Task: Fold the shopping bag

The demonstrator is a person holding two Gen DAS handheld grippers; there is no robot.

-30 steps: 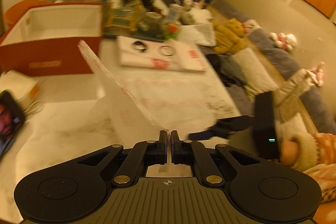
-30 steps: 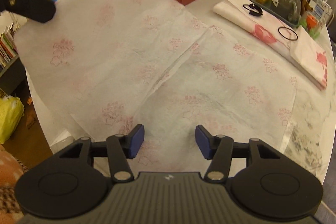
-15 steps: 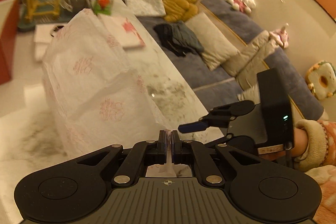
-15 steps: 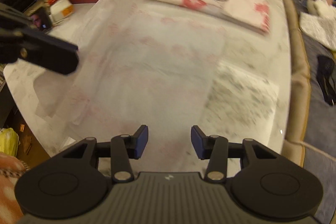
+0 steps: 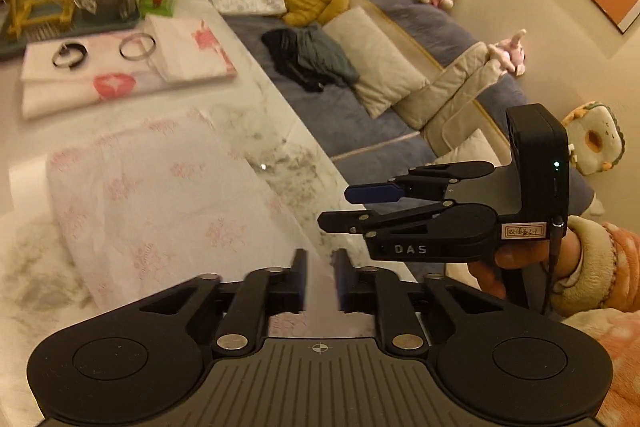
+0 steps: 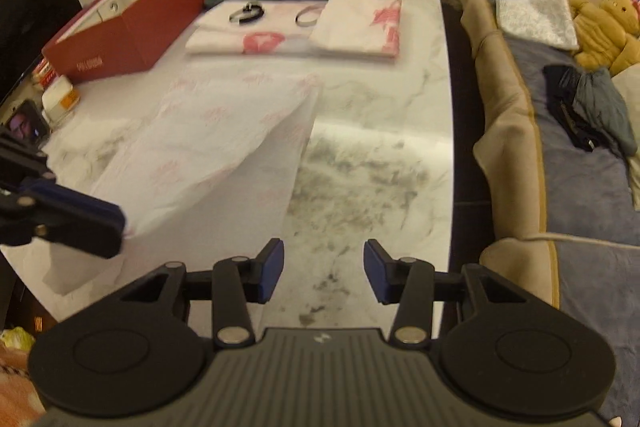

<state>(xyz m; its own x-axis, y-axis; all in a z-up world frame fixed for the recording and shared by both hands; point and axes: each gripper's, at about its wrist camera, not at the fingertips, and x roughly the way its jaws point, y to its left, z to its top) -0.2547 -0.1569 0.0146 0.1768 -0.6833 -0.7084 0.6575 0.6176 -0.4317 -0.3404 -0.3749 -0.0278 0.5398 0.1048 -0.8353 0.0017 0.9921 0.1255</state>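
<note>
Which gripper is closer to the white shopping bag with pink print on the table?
Left. The left gripper is at the near edge of the shopping bag, its jaws opening around the edge. The right gripper is beside the bag, over bare marble table, open and empty.

A white shopping bag (image 6: 224, 147) with pink print lies folded on the marble bench (image 6: 372, 163) toward its left edge, the right tool (image 6: 323, 269) hovering parted over bare marble beside it.

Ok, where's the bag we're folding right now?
The white shopping bag lies folded over on the marble table, left of centre in the right wrist view, in front of the red box, its near edge at the left gripper.
</note>
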